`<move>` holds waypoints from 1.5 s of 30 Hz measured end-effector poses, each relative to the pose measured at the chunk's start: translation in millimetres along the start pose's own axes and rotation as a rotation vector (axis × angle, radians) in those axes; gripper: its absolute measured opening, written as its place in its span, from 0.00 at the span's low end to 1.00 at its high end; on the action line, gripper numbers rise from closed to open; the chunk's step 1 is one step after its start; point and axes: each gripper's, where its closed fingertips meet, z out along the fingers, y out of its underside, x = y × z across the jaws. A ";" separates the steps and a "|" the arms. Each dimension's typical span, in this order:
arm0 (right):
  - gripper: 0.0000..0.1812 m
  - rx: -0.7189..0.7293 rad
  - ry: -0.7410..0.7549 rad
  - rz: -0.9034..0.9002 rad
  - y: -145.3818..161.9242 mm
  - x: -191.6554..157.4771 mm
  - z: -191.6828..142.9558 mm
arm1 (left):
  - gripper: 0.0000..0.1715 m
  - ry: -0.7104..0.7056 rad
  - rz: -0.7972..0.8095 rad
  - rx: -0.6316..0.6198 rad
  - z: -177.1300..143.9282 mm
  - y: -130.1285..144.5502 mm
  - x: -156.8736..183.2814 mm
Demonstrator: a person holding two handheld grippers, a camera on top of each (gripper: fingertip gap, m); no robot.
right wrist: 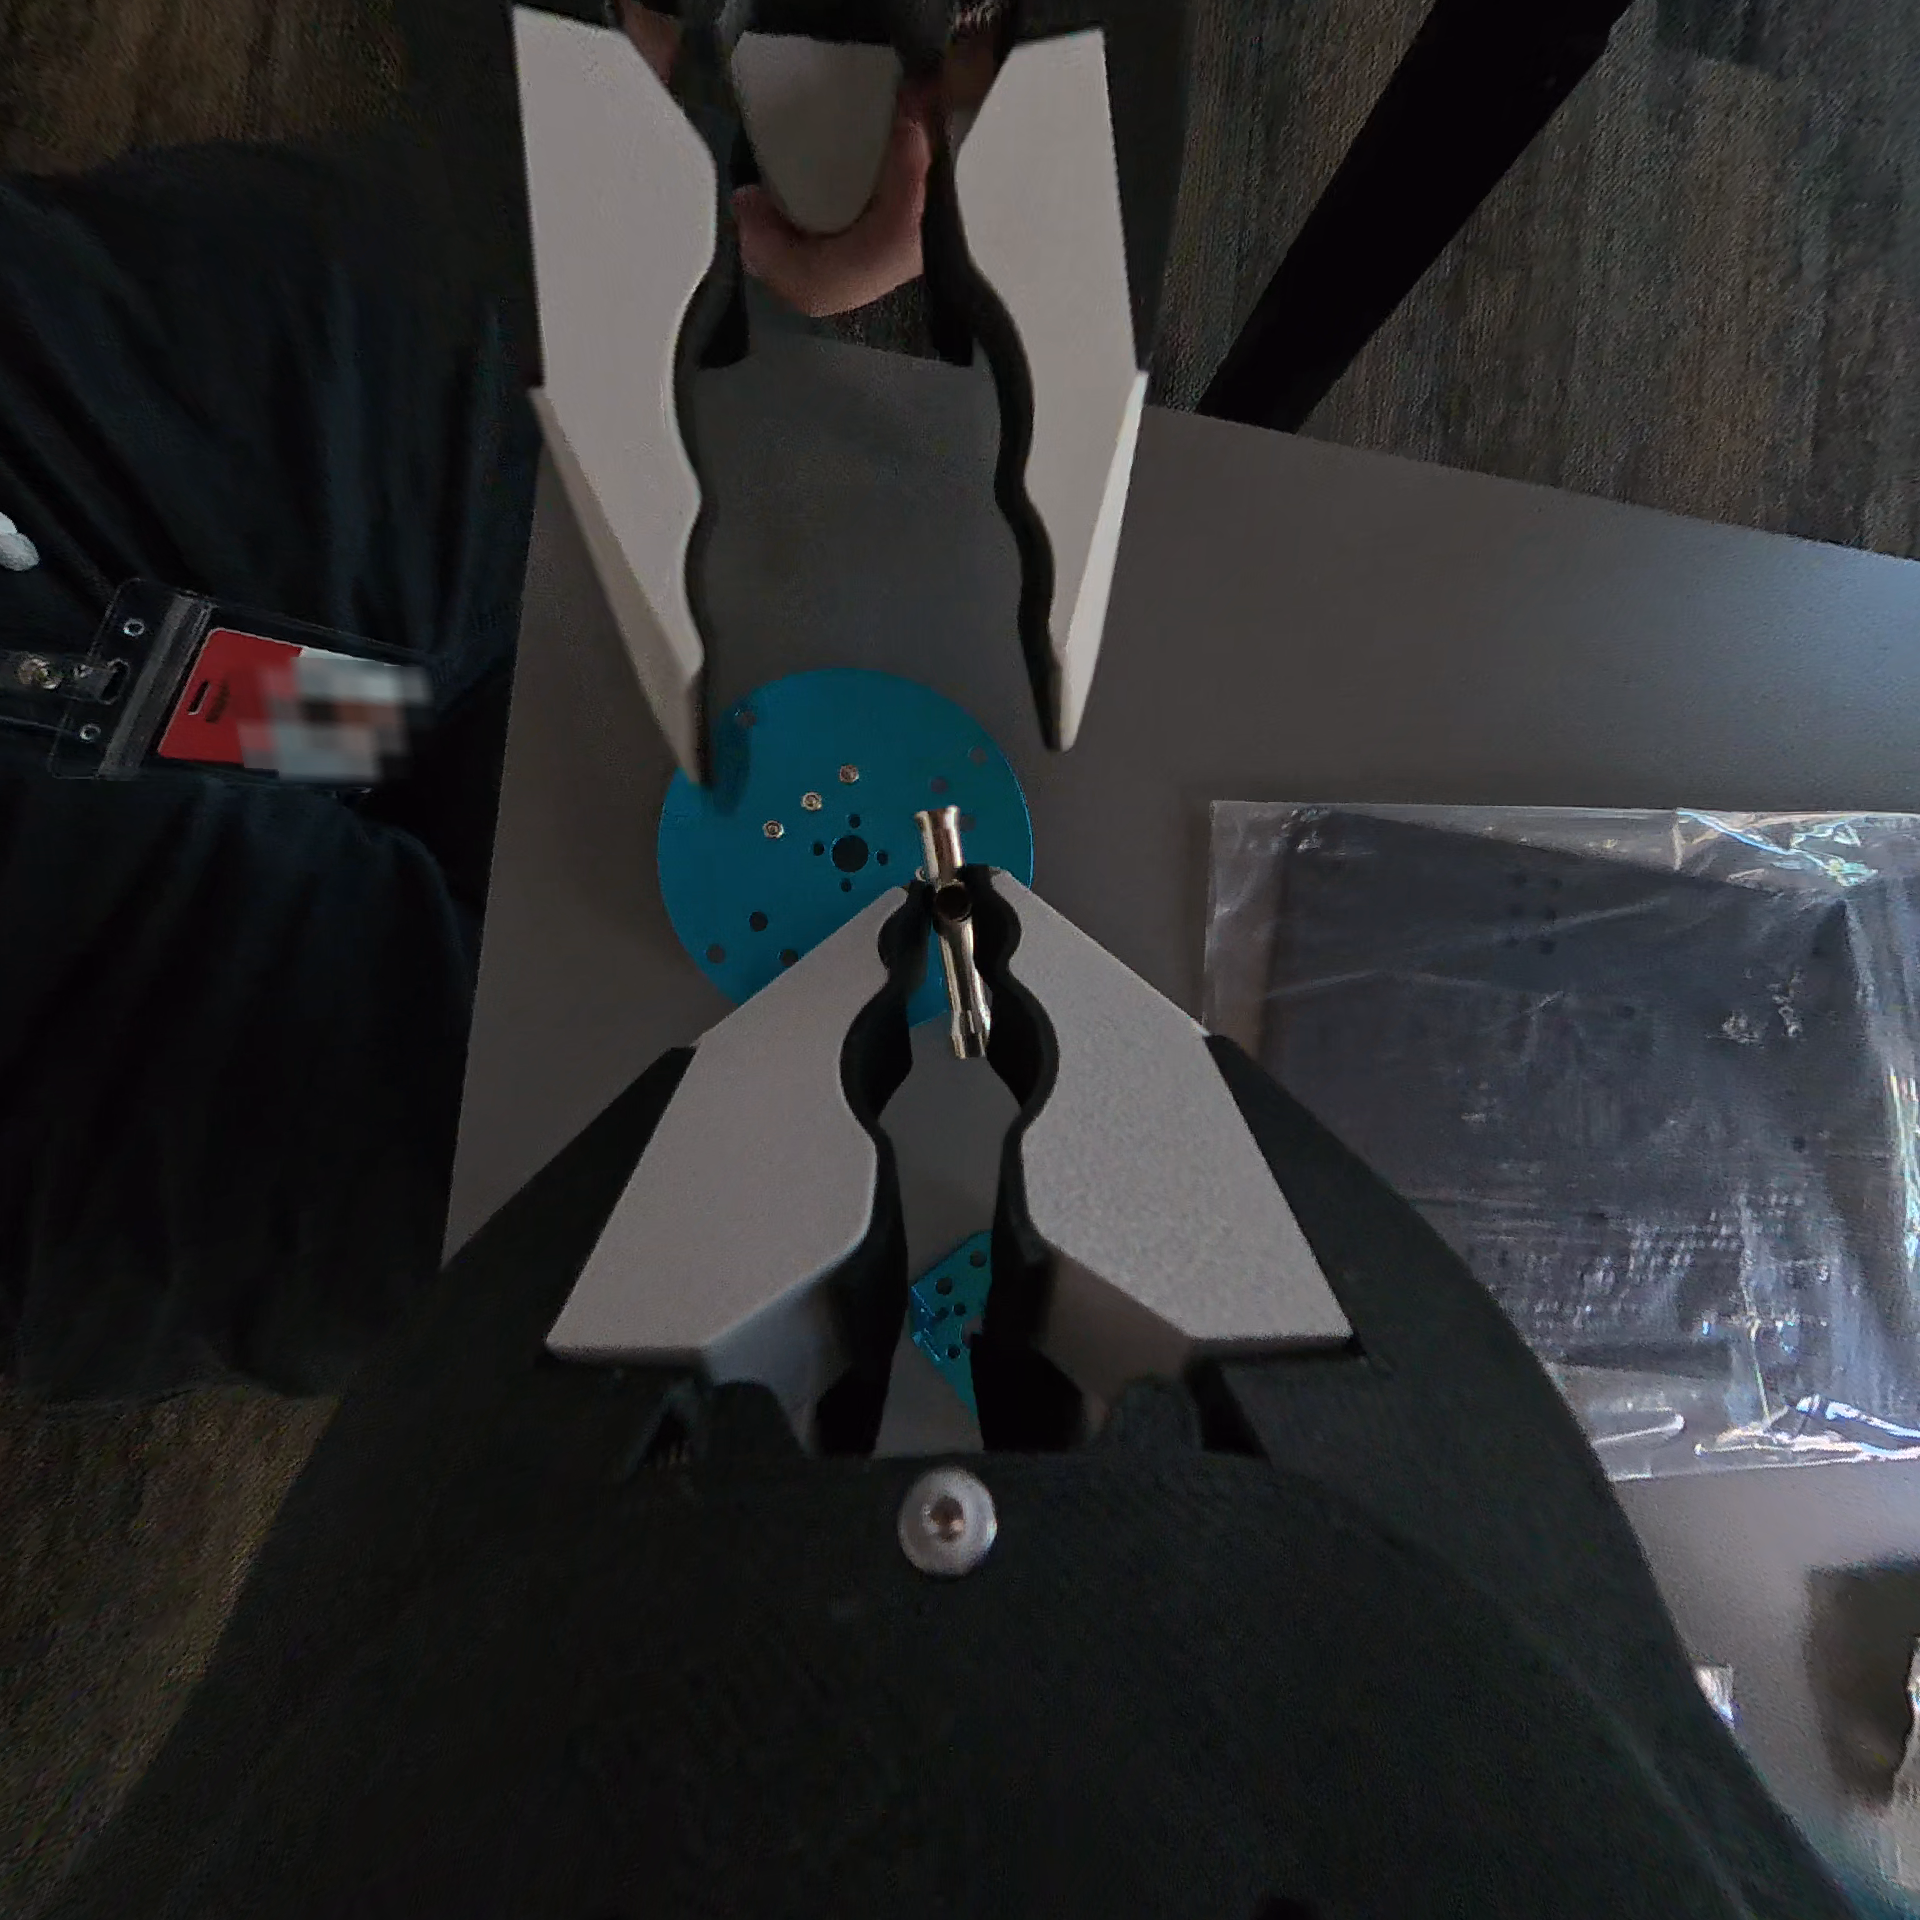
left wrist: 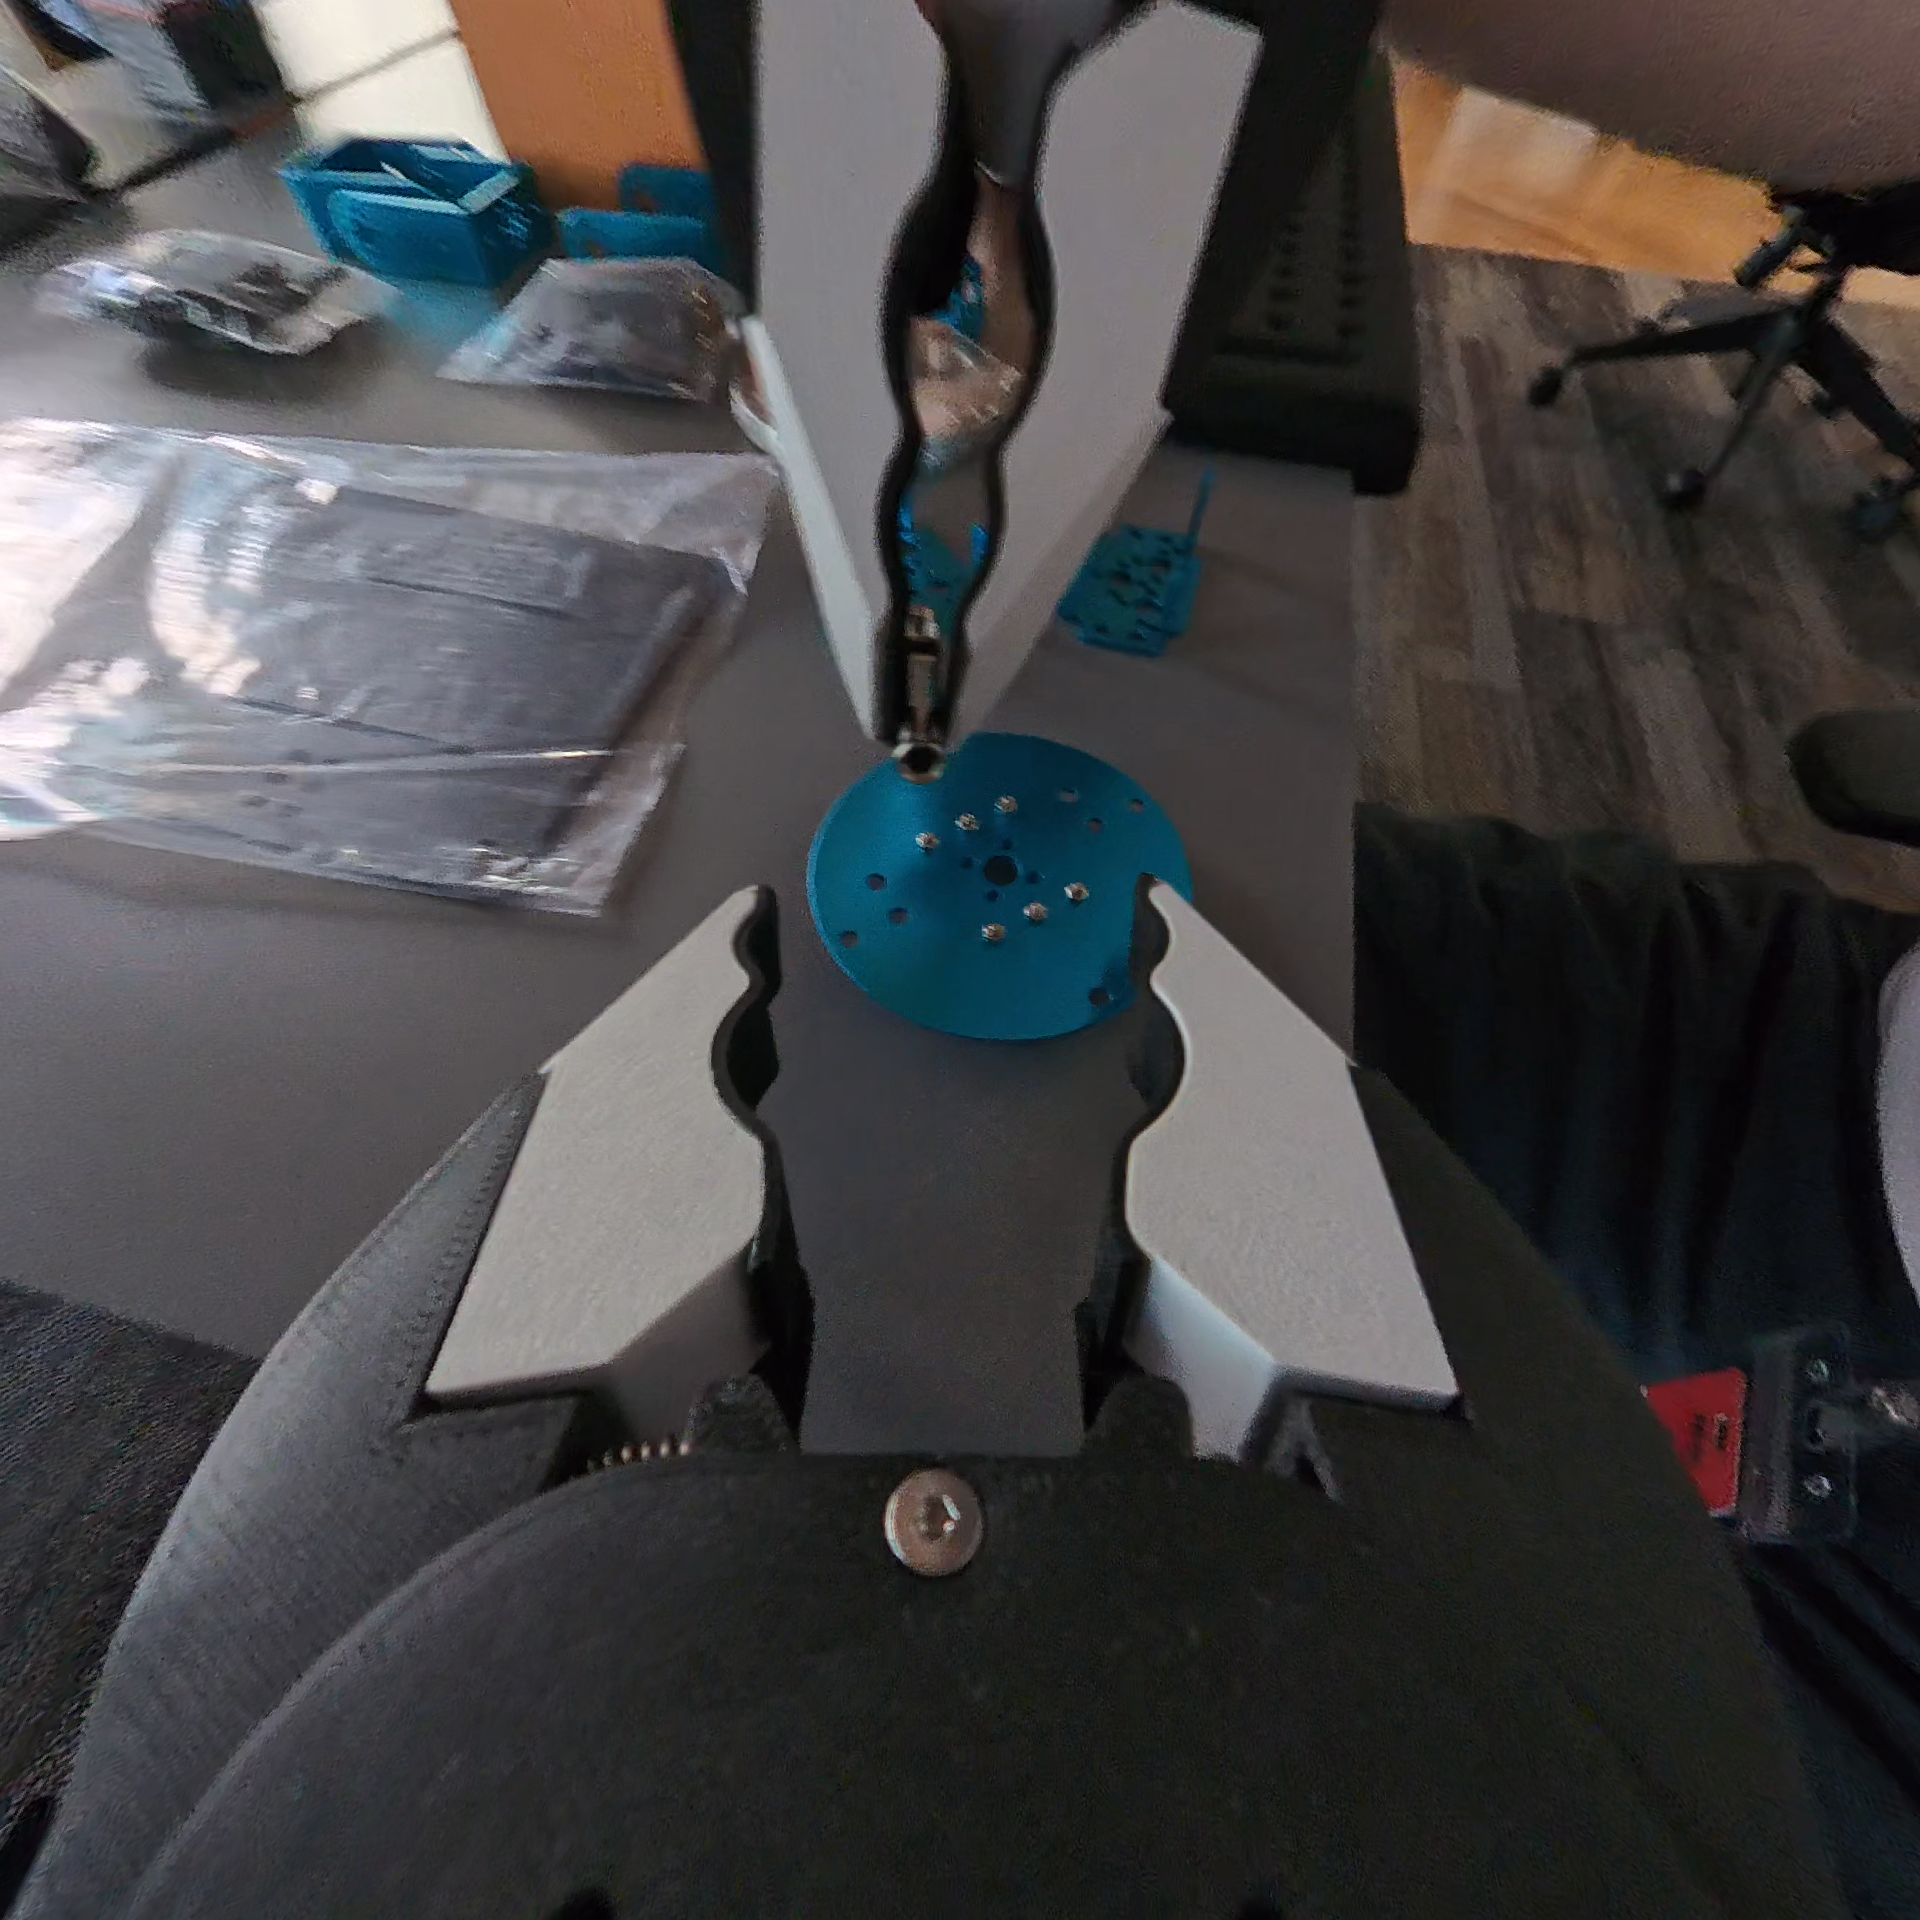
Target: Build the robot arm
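— While the right gripper pinches a metal tool, where's its tip?
— Over the blue disc, near the rim, on the grey table.
— And the left gripper?
— Spread wide, empty; one finger touches the disc's edge. A bagged black plate lies beside.

Both cameras ride low behind their own fingers, close over the grey table, facing each other across it. Each looks down onto the blue round plate between them, and each sees the opposite gripper beyond it.
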 end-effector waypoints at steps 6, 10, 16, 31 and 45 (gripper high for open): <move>0.04 0.073 0.028 -0.014 -9.7 -16.0 -8.5 | 0.20 -0.084 0.140 0.014 -4.3 -32.8 4.6; 0.04 0.098 0.050 -0.011 -11.0 -18.9 -15.8 | 0.07 -0.048 0.184 -0.018 -0.4 -40.2 13.0; 0.04 0.120 0.026 0.027 -10.7 -17.7 -16.1 | 0.05 -0.076 0.278 -0.095 7.0 -36.5 11.9; 0.05 0.065 0.029 0.067 13.0 -5.6 -2.3 | 0.04 -0.041 0.199 -0.086 11.5 -13.1 -2.2; 0.05 0.034 0.011 0.098 22.0 -9.8 4.2 | 0.04 0.006 0.181 -0.182 20.5 -0.4 -0.5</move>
